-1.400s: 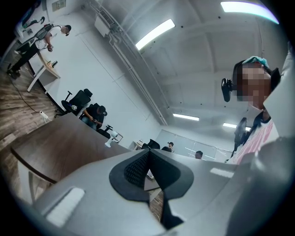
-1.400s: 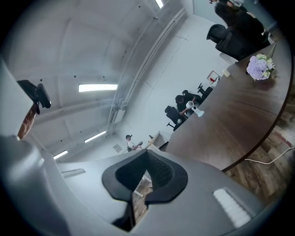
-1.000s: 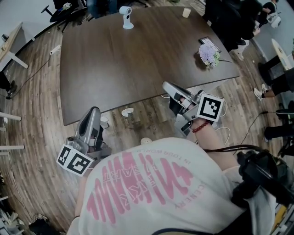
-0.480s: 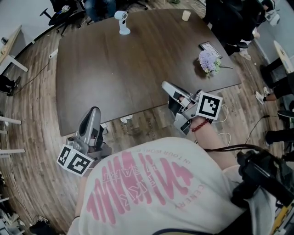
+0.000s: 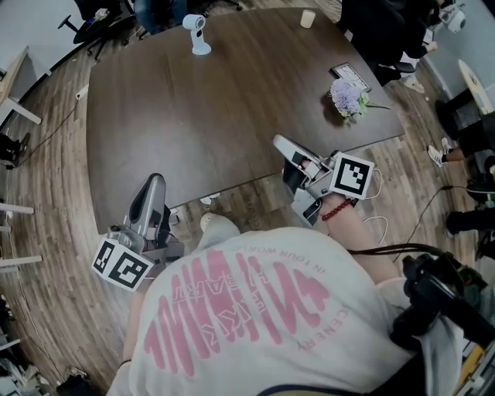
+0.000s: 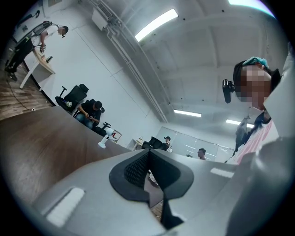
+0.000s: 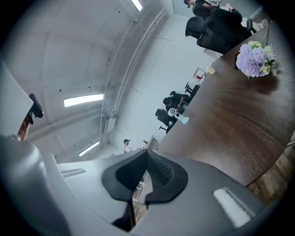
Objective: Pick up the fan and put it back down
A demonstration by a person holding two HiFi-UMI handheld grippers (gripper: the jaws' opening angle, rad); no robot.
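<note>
The small white fan [image 5: 196, 32] stands upright at the far side of the dark wooden table [image 5: 216, 108]; it shows tiny in the left gripper view as the fan [image 6: 103, 139] and in the right gripper view as the fan [image 7: 179, 116]. My left gripper [image 5: 156, 184] hangs near the table's near left edge, far from the fan, jaws shut with nothing in them. My right gripper [image 5: 280, 145] reaches over the near right edge, also shut and empty. In each gripper view the black pads meet, left gripper [image 6: 147, 159] and right gripper [image 7: 146, 159].
A bunch of purple flowers [image 5: 347, 98] and a small book [image 5: 351, 76] lie at the table's right side, a white cup [image 5: 308, 19] at the far edge. People sit on office chairs [image 5: 100, 15] beyond the table. Cables run over the wooden floor [image 5: 46, 255].
Both grippers and the person have come closer to the table; the left gripper now overlaps its near edge. A shoe has appeared below the table edge. Jaws stayed shut.
</note>
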